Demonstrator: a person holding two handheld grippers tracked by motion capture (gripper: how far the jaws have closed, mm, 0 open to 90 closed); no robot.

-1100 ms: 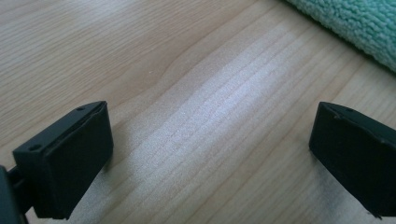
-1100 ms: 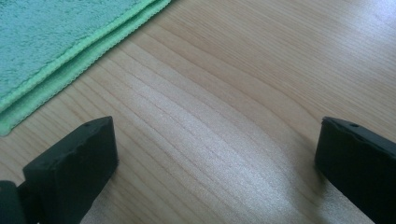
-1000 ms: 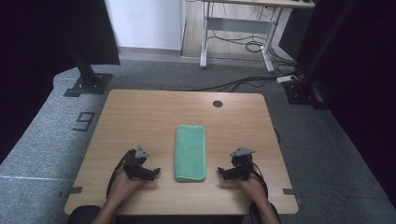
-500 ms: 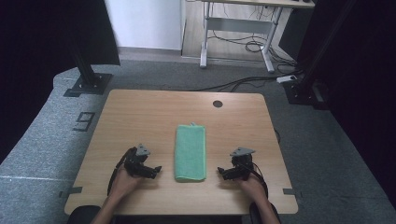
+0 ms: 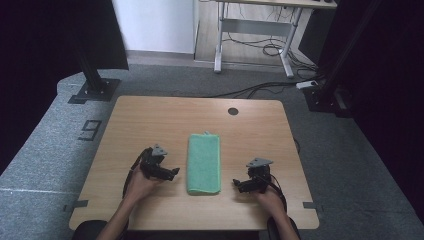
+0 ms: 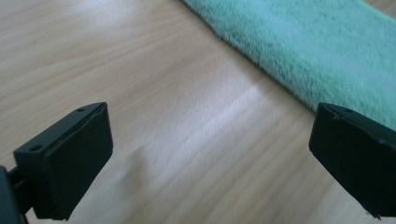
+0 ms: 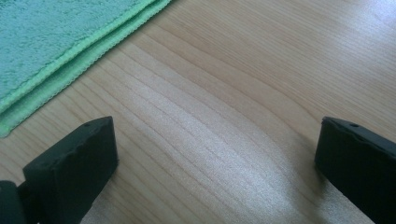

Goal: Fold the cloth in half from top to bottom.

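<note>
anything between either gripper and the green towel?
Nothing visible. The left gripper and right gripper flank the folded green towel, both open, with bare wooden table between each and the towel's nearest edge. Both gripper views show plain wood ahead of the fingers, then towel.

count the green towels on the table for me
1. A folded green towel lies flat at the middle of the wooden table, between the left gripper and the right gripper, both with jaws open, neither touching it.
</note>
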